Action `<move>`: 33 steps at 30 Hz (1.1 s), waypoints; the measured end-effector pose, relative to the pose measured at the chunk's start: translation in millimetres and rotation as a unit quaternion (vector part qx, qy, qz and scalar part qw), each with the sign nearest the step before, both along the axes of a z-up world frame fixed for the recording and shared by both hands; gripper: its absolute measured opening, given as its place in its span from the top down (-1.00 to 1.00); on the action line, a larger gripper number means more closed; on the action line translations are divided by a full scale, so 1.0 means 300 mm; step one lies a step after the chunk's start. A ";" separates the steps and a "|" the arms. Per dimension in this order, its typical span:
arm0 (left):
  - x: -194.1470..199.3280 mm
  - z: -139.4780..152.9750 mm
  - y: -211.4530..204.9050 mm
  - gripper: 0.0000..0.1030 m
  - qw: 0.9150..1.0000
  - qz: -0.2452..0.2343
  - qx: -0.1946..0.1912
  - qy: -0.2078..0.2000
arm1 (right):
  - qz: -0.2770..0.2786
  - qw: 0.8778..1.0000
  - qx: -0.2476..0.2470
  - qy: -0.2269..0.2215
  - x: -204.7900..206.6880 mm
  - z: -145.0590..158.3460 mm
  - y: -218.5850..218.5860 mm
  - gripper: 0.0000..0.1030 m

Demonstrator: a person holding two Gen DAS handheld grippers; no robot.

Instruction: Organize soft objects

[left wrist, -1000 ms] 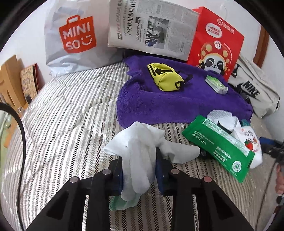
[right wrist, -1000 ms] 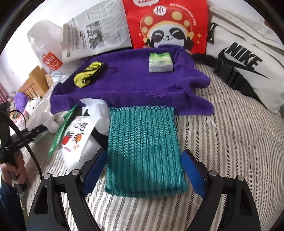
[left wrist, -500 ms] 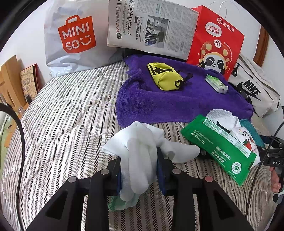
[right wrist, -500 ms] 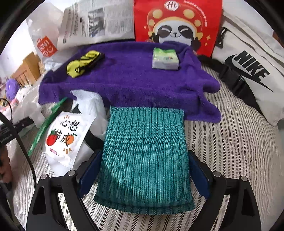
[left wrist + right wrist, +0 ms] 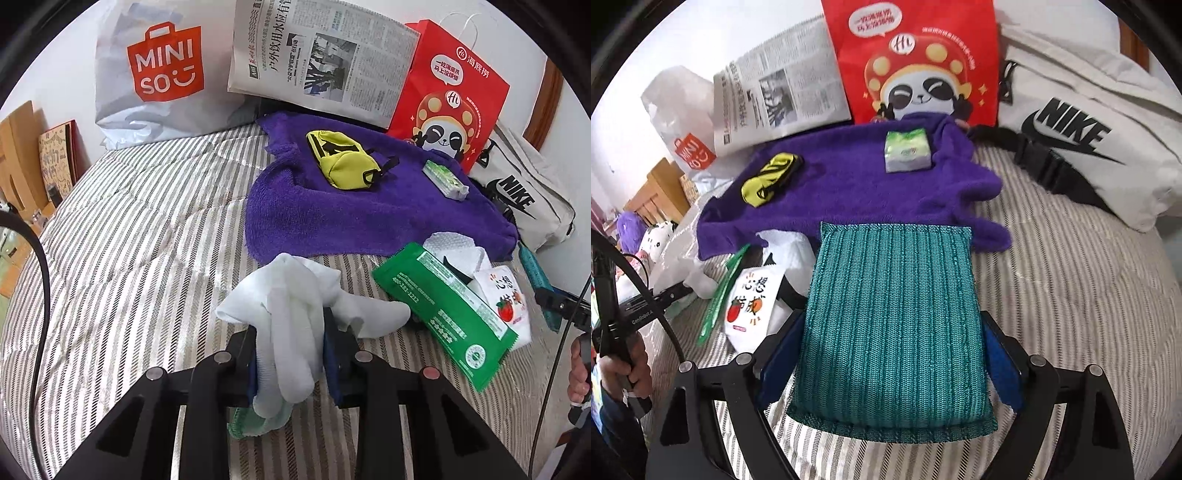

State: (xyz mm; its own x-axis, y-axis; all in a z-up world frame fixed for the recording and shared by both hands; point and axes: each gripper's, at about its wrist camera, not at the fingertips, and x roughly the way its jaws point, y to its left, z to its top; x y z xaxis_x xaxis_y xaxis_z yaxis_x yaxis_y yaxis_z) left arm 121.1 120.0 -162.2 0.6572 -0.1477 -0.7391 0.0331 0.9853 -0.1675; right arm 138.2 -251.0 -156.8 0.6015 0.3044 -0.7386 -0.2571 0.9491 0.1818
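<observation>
White cloth [image 5: 291, 325] is pinched in the left jaws; teal knit pouch [image 5: 894, 325] fills the wide-spread right jaws.

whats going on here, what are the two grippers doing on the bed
A person is sorting soft things on a striped bed. The left gripper is clamped on a bunched white cloth. The right gripper straddles a teal knitted pad, gripping its sides. A yellow pouch and tissue pack lie on the purple towel.

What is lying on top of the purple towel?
On the purple towel lie a yellow pouch and a small tissue pack. Whatever lies beneath the towel is covered.
</observation>
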 end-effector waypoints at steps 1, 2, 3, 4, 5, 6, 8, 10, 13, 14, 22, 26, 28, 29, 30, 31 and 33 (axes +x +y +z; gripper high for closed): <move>-0.005 0.005 0.003 0.51 1.000 -0.001 -0.001 0.001 | 0.000 1.000 0.001 -0.002 -0.004 0.008 -0.004 -0.71; -0.013 0.016 0.007 0.51 1.000 -0.001 0.000 -0.001 | 0.000 1.000 0.001 -0.004 -0.008 0.015 -0.006 -0.71; -0.020 0.025 0.010 0.51 1.000 0.001 0.000 -0.004 | -0.001 1.000 0.001 -0.009 -0.011 0.027 -0.007 -0.71; -0.027 0.037 0.013 0.51 1.000 0.000 -0.001 -0.007 | 0.000 1.000 0.001 -0.012 -0.014 0.032 -0.008 -0.71; -0.034 0.055 0.018 0.51 1.000 -0.003 -0.004 -0.011 | 0.003 1.000 0.000 -0.015 -0.013 0.042 -0.007 -0.71; -0.036 0.066 0.022 0.51 1.000 -0.003 -0.007 -0.012 | 0.004 1.000 -0.001 -0.020 -0.009 0.051 -0.002 -0.71; -0.038 0.098 0.034 0.51 1.000 -0.001 -0.018 -0.020 | 0.006 1.000 0.001 -0.030 -0.004 0.074 0.001 -0.71; -0.037 0.118 0.037 0.51 0.999 -0.004 -0.024 -0.025 | 0.010 0.999 0.003 -0.038 0.004 0.096 0.008 -0.71; -0.024 0.146 0.037 0.51 0.999 -0.004 -0.024 -0.033 | 0.012 0.999 0.001 -0.047 0.019 0.123 0.019 -0.71; -0.022 0.148 0.036 0.51 0.999 -0.004 -0.024 -0.033 | 0.015 0.999 0.002 -0.049 0.025 0.131 0.023 -0.71; 0.015 0.202 0.011 0.51 0.998 -0.017 -0.029 -0.045 | 0.017 0.998 -0.008 -0.057 0.096 0.175 0.062 -0.71; 0.054 0.239 -0.005 0.51 0.997 -0.027 -0.034 -0.058 | 0.020 0.998 -0.011 -0.065 0.156 0.196 0.086 -0.71; 0.076 0.248 -0.013 0.51 0.997 -0.030 -0.033 -0.061 | 0.018 0.997 -0.012 -0.069 0.199 0.203 0.098 -0.71; 0.091 0.251 -0.016 0.51 0.997 -0.030 -0.034 -0.062 | 0.017 0.997 -0.012 -0.069 0.220 0.203 0.103 -0.71; 0.110 0.255 -0.020 0.51 0.997 -0.031 -0.037 -0.062 | 0.015 0.997 -0.011 -0.070 0.239 0.204 0.107 -0.71; 0.129 0.257 -0.023 0.51 0.997 -0.033 -0.039 -0.062 | 0.011 0.997 -0.010 -0.072 0.266 0.203 0.114 -0.71; 0.159 0.256 -0.027 0.51 0.997 -0.033 -0.040 -0.061 | 0.006 0.997 -0.009 -0.071 0.312 0.195 0.129 -0.71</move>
